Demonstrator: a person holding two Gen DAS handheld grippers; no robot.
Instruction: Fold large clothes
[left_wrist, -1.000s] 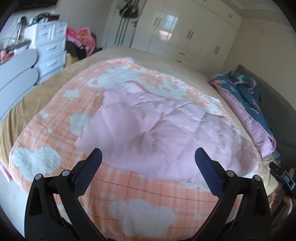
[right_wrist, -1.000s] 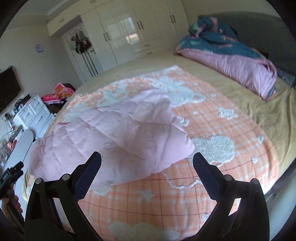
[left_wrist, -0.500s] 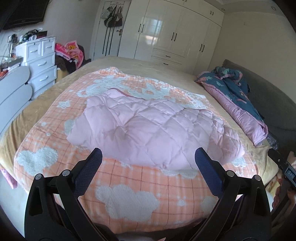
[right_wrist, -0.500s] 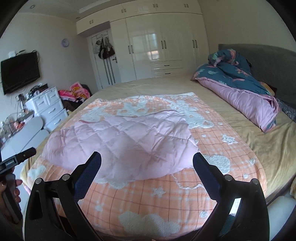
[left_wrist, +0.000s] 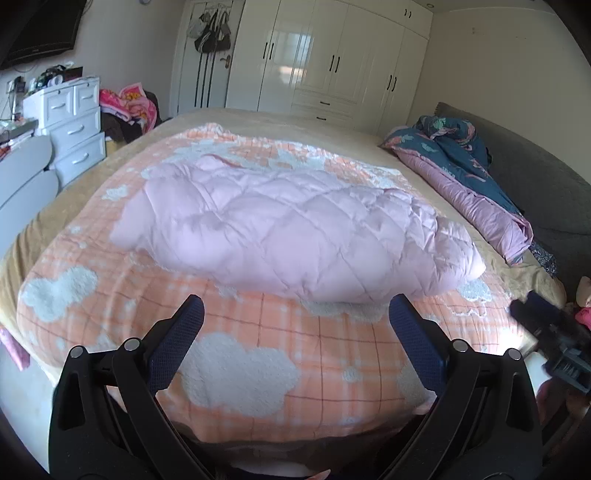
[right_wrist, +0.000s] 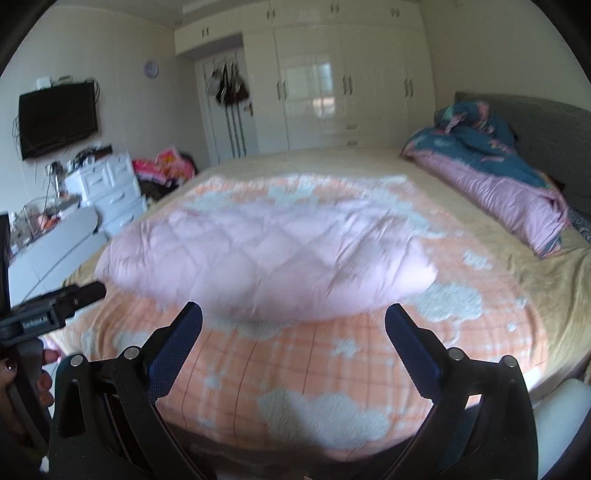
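Left hand-held gripper (left_wrist: 295, 325), seen from its own wrist camera, has its two blue-padded fingers (left_wrist: 177, 347) spread wide with nothing between them; it hangs above the near edge of the bed (left_wrist: 66, 206), short of the pink quilted garment (left_wrist: 291, 236). Right hand-held gripper (right_wrist: 293, 326) is likewise spread wide and empty, its fingers (right_wrist: 412, 350) apart over the same near edge. In the right wrist view the left gripper's black body appears to the left of the garment, held by a hand (right_wrist: 26, 384); in the left wrist view the other gripper's body shows blurred to the right of the garment.

Between both grippers and the garment lies only a strip of orange checked blanket (left_wrist: 258, 354) with white cloud shapes; nothing blocks the way. Beyond the garment stand white wardrobes (left_wrist: 332, 62) and a door with bags hanging on it (left_wrist: 212, 33). To the garment's left stands a white chest of drawers (left_wrist: 74, 122) with small clutter on top, a heap of pink and dark clothes (left_wrist: 127, 110) beside it, and a wall-mounted television (right_wrist: 59, 118) above. To the garment's right a blue and pink duvet (left_wrist: 465, 173) is bunched against a grey headboard (left_wrist: 546, 184).

Garment: pale pink, puffy, stitched in a diamond quilt pattern, lying across the middle of the blanket as a long bundle folded over on itself. Its right end is more creased than its left. The right wrist view is motion-blurred, so finer detail there cannot be told.
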